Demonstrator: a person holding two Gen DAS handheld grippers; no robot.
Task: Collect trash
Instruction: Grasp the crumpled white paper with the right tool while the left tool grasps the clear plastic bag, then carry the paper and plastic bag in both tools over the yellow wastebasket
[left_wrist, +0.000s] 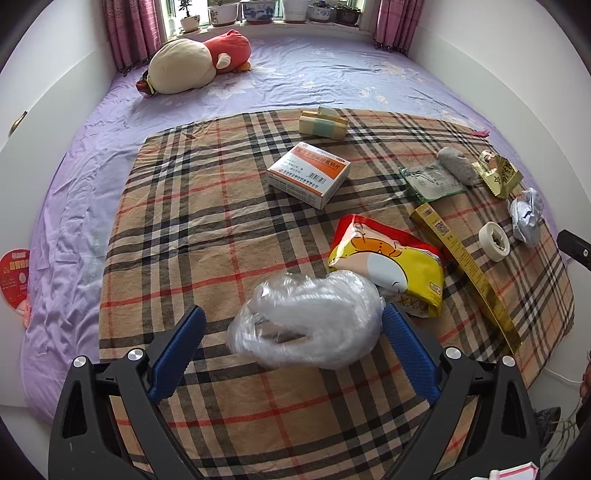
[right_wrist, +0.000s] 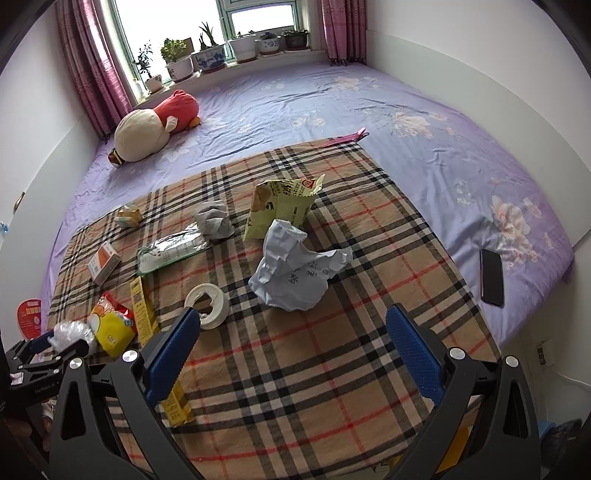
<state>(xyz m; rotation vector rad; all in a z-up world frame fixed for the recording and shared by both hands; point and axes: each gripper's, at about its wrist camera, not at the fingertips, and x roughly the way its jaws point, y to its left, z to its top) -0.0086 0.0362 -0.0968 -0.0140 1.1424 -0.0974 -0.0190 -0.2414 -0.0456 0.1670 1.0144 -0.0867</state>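
My left gripper (left_wrist: 293, 317) is open, its blue fingers on either side of a crumpled clear plastic bag (left_wrist: 306, 321) that looks blurred; only the right finger seems to touch it. Behind it lies a red-yellow snack bag (left_wrist: 388, 258). My right gripper (right_wrist: 293, 317) is open and empty over the plaid cloth (right_wrist: 295, 369), just short of a crumpled white paper (right_wrist: 291, 273) and a tape roll (right_wrist: 208, 304). The left gripper (right_wrist: 59, 345) and the plastic bag (right_wrist: 72, 332) also show in the right wrist view.
On the plaid cloth lie a white-orange medicine box (left_wrist: 308, 173), a long gold box (left_wrist: 465, 266), a grey sock (left_wrist: 458, 164), foil packets (left_wrist: 498, 173) and a green-yellow pack (left_wrist: 325, 123). A plush toy (left_wrist: 195, 62) and a black phone (right_wrist: 492, 277) lie on the purple sheet.
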